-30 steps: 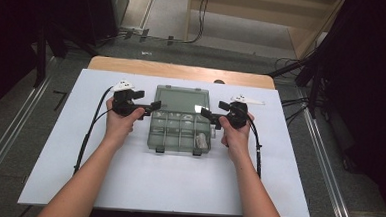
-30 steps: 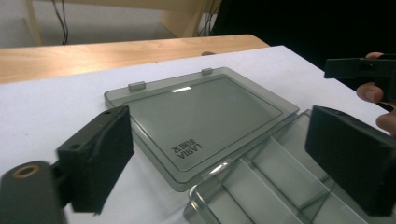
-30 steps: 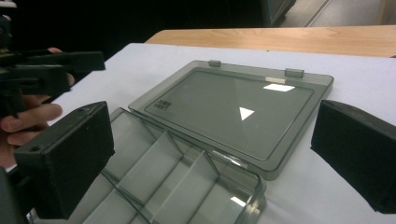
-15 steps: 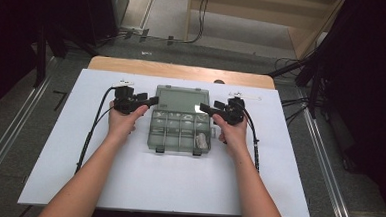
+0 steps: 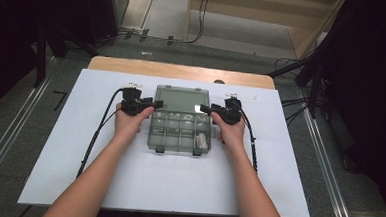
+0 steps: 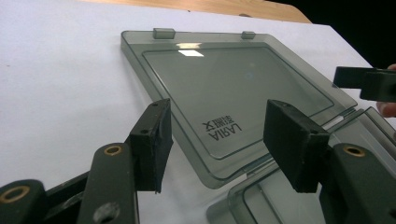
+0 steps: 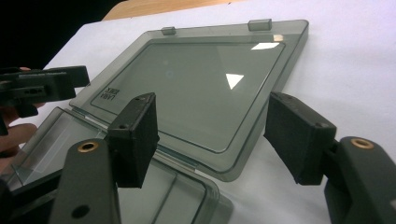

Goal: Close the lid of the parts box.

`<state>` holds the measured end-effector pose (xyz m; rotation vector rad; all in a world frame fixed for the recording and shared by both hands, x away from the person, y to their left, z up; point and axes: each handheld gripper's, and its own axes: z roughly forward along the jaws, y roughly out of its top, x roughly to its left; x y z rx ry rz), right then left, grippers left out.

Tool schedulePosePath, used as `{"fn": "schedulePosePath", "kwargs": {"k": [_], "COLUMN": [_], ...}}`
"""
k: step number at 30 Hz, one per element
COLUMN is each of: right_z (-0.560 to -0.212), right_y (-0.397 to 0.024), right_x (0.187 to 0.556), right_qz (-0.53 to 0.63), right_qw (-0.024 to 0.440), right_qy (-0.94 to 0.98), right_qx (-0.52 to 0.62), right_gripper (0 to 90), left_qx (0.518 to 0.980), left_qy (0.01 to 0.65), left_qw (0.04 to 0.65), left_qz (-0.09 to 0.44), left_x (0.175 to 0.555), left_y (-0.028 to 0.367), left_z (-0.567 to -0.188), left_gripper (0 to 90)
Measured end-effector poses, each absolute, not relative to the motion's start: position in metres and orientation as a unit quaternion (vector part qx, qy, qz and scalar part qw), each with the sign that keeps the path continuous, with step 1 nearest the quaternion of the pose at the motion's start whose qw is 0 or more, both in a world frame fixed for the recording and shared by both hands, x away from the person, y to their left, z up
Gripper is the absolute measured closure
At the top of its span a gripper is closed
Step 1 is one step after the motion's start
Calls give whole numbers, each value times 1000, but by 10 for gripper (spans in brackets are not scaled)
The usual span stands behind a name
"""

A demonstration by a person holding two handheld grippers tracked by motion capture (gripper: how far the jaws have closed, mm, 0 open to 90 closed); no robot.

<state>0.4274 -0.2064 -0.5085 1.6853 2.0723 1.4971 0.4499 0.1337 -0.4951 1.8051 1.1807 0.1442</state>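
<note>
A clear grey compartment box (image 5: pixel 180 133) was seen at the centre of the high view, lying opened on the white table top (image 5: pixel 68 157). Its lid (image 5: pixel 181 98) was laid flat behind the tray, towards the upper part of that frame, joined to the tray along the hinge line. Small pale parts (image 5: pixel 201 140) were seen in the lower right compartment of the tray.

The left gripper (image 5: pixel 153 105) was held at the left end of the hinge line, and the right gripper (image 5: pixel 205 109) at the right end, each carried in a hand (image 5: pixel 129 124) that entered from the bottom of the frame.

In the left gripper view the lid (image 6: pixel 233 93) was spread across the middle of the frame, its near corner placed between the two black jaws. The jaws had just been closing, yet a gap was left on both sides and the pads (image 6: pixel 152 142) were not pressed on the plastic. The right gripper (image 6: pixel 369 83) was glimpsed at the right edge.

In the right gripper view the lid (image 7: pixel 201 88) was likewise seen in the centre, its near corner lying between jaws that had just been closing but were kept partly apart, nothing being gripped. The left gripper (image 7: pixel 44 86) was visible at the left edge. Two latch tabs (image 7: pixel 259 23) were seen on the lid's far edge, near the top of the frame.
</note>
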Motion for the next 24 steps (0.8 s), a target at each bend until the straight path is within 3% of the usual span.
{"fn": "schedulePosePath", "kwargs": {"k": [7,20,24], "right_z": [-512,-522,-523], "right_y": [-205,-203,-201], "right_x": [432,437,438], "right_qz": [481,463,463], "right_qw": [38,7,-1], "right_qy": [671,672,675], "right_qx": [563,578,575], "right_gripper": [394,368,400], "left_qx": [739,737,737], "left_qy": [487,512,514], "left_qw": [462,440,438], "left_qz": [62,38,28], "left_x": [451,458,459], "left_y": [128,126,124], "left_z": [-498,-507,-508], "left_gripper": [410,398,403]}}
